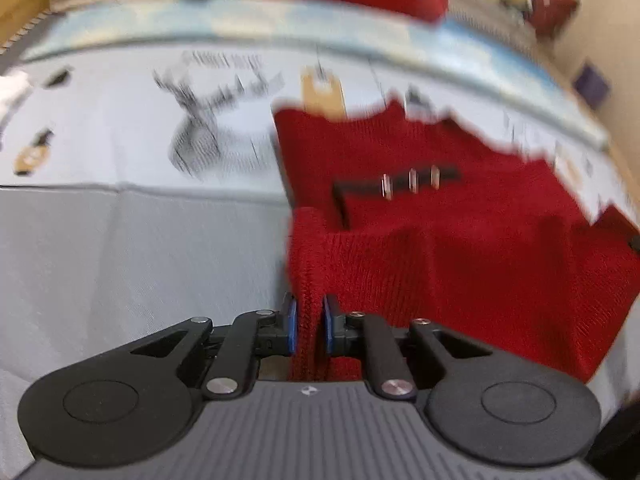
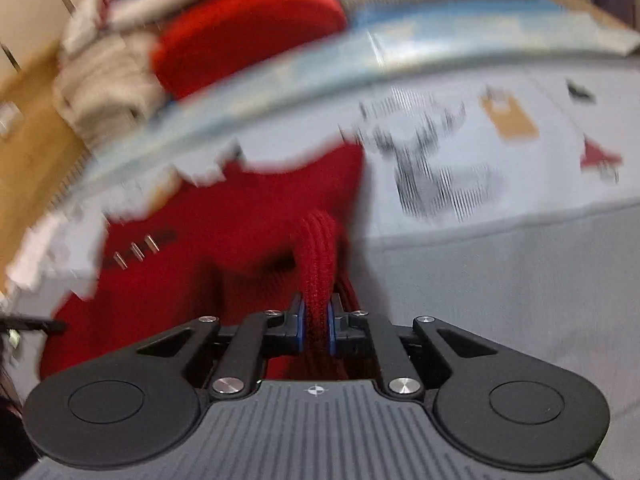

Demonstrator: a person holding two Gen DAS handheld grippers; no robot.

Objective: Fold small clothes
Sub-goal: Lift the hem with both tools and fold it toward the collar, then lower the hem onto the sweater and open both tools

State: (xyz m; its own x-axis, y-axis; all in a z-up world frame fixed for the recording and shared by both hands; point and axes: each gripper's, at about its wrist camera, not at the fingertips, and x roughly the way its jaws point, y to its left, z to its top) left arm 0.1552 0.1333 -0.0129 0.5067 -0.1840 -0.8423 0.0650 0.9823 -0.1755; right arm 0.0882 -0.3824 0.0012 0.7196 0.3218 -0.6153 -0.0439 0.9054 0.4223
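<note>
The knitted garment [image 1: 460,240] is a deep red with a ribbed texture, crossed by a black strip [image 1: 400,182] that carries three pale silvery bars. The cloth [image 1: 120,260] under it is pale grey, printed with black line drawings [image 1: 212,120], a tan tag-shaped motif [image 1: 324,92] and, in the right wrist view, a small red triangle [image 2: 600,156]. Beyond it runs a light blue and white band [image 1: 240,16]. A second red piece [image 2: 248,28] lies beside beige folded fabric [image 2: 108,92]. Each hand-held gripper is black with blue pads [image 1: 292,324], on a dark grey ridged body.
</note>
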